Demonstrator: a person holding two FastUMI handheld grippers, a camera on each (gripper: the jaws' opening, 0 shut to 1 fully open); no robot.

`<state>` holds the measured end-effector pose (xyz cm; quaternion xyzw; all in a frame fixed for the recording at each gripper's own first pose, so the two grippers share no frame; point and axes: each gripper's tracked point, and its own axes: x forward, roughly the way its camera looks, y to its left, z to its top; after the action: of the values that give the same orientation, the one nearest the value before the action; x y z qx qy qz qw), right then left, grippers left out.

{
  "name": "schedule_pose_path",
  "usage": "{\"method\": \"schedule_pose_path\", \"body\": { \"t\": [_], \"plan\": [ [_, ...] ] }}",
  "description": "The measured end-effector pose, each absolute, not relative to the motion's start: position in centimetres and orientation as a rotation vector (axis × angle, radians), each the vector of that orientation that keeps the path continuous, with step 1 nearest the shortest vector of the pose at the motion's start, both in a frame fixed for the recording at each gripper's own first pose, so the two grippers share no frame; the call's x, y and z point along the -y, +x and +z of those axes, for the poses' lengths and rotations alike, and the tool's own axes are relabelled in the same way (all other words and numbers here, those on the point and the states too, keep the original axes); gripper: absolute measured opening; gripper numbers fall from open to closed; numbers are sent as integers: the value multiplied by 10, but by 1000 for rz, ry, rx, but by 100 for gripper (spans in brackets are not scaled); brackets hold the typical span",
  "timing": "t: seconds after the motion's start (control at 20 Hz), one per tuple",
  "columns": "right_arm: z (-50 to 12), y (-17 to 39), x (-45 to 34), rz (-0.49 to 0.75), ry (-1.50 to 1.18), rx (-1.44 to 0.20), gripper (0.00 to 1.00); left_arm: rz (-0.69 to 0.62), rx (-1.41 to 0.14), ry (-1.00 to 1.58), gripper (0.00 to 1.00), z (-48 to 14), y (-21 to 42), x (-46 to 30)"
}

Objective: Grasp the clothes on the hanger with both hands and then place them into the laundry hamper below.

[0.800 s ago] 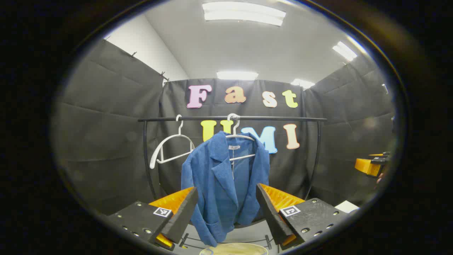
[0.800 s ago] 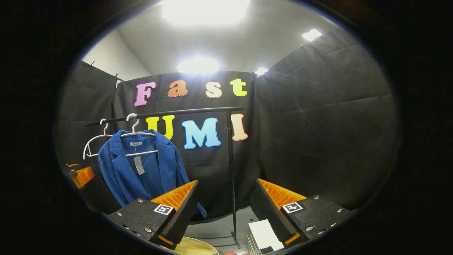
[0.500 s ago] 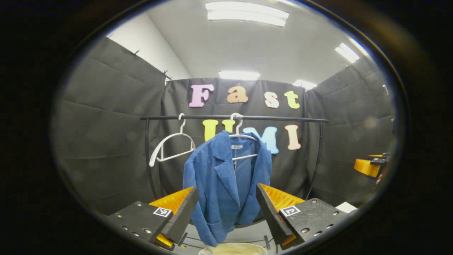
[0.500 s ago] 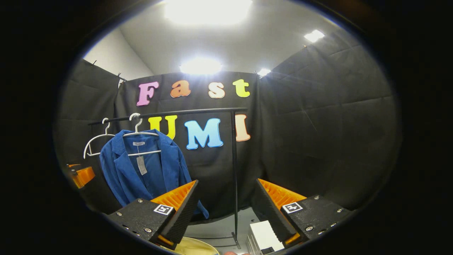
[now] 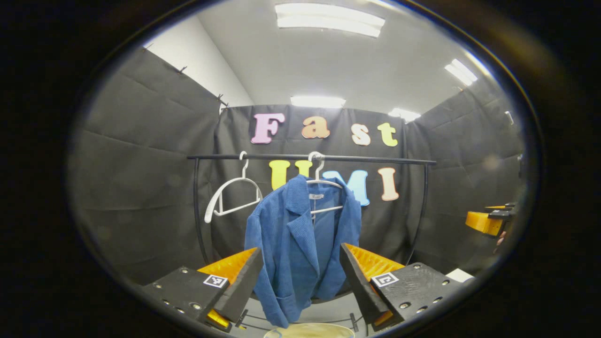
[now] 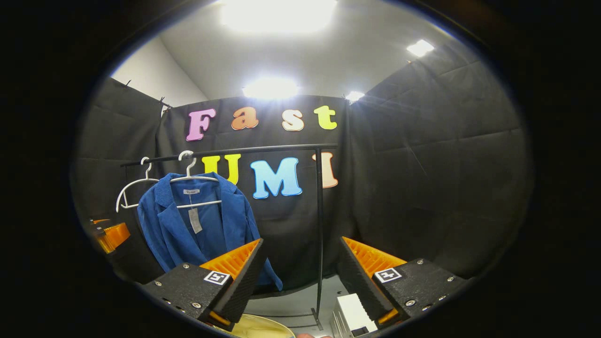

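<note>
Left gripper (image 5: 300, 277) facing blue jacket (image 5: 300, 249)

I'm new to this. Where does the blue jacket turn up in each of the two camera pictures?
Left gripper view: the blue jacket hangs at the centre, framed between that gripper's two open fingers.
Right gripper view: the blue jacket hangs at the left, partly behind one finger.
Shared landmark: the black clothes rail, with an empty white hanger beside the jacket's own.

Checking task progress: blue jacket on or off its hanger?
On: the blue corduroy jacket hangs on its white hanger from the black rail.
</note>
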<state>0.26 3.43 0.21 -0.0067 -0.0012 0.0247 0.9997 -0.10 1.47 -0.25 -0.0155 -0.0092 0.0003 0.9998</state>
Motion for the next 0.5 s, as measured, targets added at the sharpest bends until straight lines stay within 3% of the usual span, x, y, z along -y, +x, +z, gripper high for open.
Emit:
{"method": "schedule_pose_path", "body": {
  "t": [0.5],
  "plan": [
    [45,31,-106,192,-28,33,95,30,14,-91,95,16,14,-30]
  ]
}}
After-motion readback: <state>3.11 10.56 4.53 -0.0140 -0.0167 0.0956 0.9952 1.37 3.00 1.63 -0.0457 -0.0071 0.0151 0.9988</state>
